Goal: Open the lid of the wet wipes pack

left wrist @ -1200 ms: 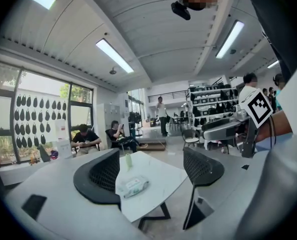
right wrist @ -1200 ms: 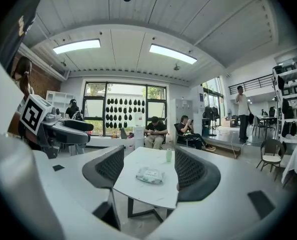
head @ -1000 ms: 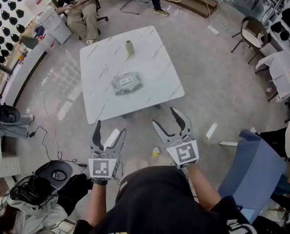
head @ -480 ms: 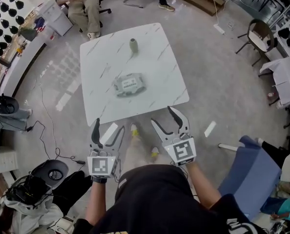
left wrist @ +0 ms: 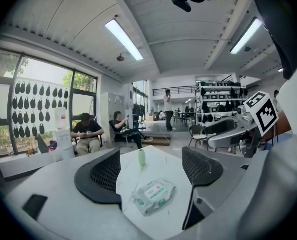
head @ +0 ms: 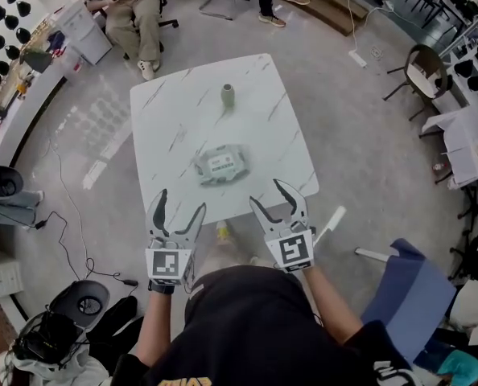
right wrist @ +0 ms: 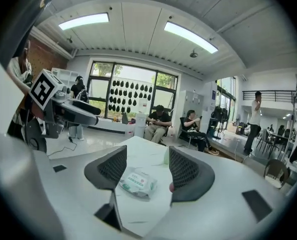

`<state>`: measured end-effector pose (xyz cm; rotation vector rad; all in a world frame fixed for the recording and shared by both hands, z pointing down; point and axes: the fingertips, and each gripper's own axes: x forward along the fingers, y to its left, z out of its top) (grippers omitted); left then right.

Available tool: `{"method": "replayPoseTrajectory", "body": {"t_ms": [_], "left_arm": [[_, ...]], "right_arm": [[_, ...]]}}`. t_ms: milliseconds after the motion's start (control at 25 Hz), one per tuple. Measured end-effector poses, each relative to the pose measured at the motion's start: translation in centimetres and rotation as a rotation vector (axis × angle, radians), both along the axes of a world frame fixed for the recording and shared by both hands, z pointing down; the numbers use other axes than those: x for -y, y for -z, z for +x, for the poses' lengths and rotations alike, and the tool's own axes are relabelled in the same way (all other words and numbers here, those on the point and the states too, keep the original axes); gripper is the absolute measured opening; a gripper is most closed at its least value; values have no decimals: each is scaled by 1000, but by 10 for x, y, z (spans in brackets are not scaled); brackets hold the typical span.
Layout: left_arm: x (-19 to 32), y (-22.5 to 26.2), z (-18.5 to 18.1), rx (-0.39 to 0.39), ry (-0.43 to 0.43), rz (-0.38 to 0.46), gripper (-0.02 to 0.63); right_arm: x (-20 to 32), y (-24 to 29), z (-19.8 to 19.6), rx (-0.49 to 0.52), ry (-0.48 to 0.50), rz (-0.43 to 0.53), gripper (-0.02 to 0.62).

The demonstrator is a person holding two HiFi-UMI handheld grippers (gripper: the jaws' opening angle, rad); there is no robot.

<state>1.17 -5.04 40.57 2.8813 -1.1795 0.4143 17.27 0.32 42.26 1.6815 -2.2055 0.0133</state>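
Note:
The wet wipes pack (head: 222,166), white with a green-and-white label, lies flat near the middle of the white marble table (head: 175,119), its lid down. It also shows between the jaws in the left gripper view (left wrist: 154,195) and the right gripper view (right wrist: 137,182), still some way ahead. My left gripper (head: 177,208) hangs open just off the table's near edge, left of the pack. My right gripper (head: 277,196) is at the near edge to the right, jaws wide apart and closing, with nothing held.
A small pale green cup (head: 228,95) stands at the table's far side. Two seated people (head: 126,6) are beyond the far left corner. A blue chair (head: 416,288) stands at the right, cables and gear (head: 62,320) on the floor at the left.
Both grippers have moved forward toward the table and now reach its near edge. The right gripper's jaws have narrowed a little. The pack and cup have stayed put.

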Motion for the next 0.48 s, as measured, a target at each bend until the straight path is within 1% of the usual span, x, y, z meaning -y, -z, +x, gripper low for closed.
{"method": "replayPoseTrajectory", "body": {"t_ms": [120,320,480], "left_arm": [[31,-10,-6,0,-16,-14,389],[73,-39,-13,-29,-48,-66,370],[98,-70,-13,-35,-68,-114,362]], "right_arm": [[29,-11,-9,-121,0,-24,255],[69,-41,-32,-235,9,-66,253],[94,-71,-45,-363,45,-101,250]]}}
